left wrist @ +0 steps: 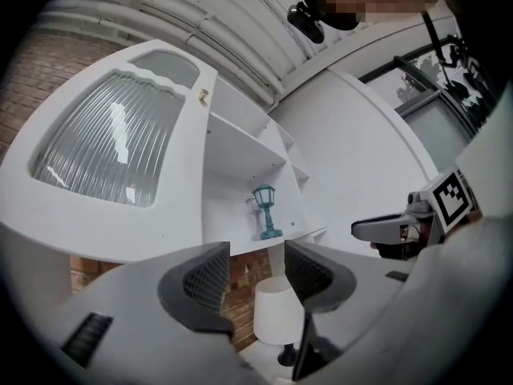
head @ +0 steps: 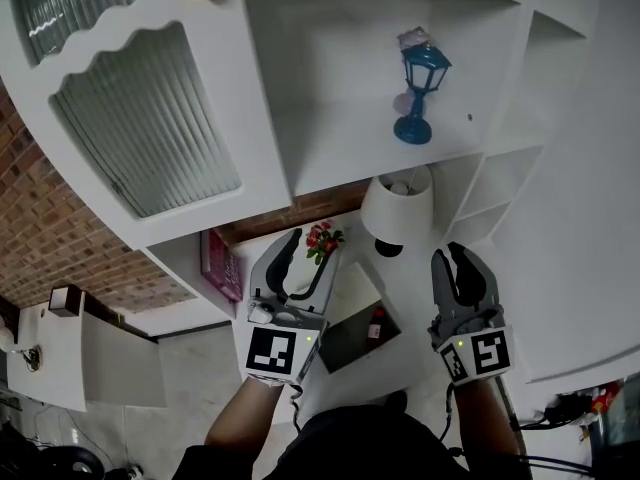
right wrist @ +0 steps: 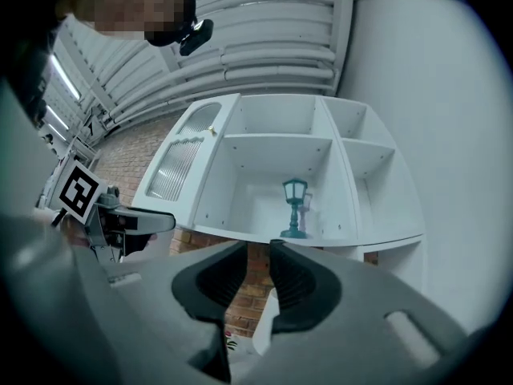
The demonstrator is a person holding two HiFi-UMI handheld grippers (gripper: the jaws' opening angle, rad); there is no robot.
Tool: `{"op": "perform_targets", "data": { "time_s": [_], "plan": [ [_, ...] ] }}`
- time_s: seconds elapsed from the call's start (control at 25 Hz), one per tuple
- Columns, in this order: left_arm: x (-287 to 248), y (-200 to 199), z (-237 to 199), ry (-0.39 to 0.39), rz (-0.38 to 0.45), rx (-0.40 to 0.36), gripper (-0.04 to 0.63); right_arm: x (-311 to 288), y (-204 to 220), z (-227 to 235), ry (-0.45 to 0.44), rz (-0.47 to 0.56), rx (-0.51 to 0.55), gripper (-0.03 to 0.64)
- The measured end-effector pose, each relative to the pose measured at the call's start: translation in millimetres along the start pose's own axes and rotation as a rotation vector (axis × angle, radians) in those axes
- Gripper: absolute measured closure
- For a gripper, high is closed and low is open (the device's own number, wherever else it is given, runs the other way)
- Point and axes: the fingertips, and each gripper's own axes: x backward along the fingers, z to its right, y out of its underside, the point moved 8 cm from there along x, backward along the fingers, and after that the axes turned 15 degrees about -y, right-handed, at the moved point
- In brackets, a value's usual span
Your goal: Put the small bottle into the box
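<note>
Small red-topped bottle (head: 377,322) looks already inside the flat black box (head: 345,346), guess that's why both hang back empty: left gripper (head: 308,258) jaws well apart, right gripper (head: 450,263) only slightly parted

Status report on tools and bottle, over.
Left tool open, empty. Right tool open, narrow gap, empty. Small red-capped bottle appears inside dark open box. White-shaded lamp beyond box, not blocking.
</note>
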Motion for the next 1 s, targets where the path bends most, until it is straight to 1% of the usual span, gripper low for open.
{"op": "perform_targets", "data": {
  "time_s": [0.4,0.52,0.64,0.76,1.0],
  "plan": [
    [2,1,-9,0.033,0.010,0.016,0.387,6,-5,-10,0.052,-0.008,0.019,0.541],
    [2,2,-10,0.029,0.001,0.026,0.387,6,-6,-11,0.057,-0.012,0.023,0.541],
    [3,5,-11,0.041,0.001,0.016,0.387,6,-6,-11,0.061,-0.010,0.022,0.541],
    [3,5,-11,0.034,0.002,0.023,0.387,7,-6,-11,0.066,-0.006,0.017,0.541],
    [6,7,-11,0.032,-0.003,0.013,0.387,8,-6,-12,0.060,-0.002,0.021,0.541]
  ]
}}
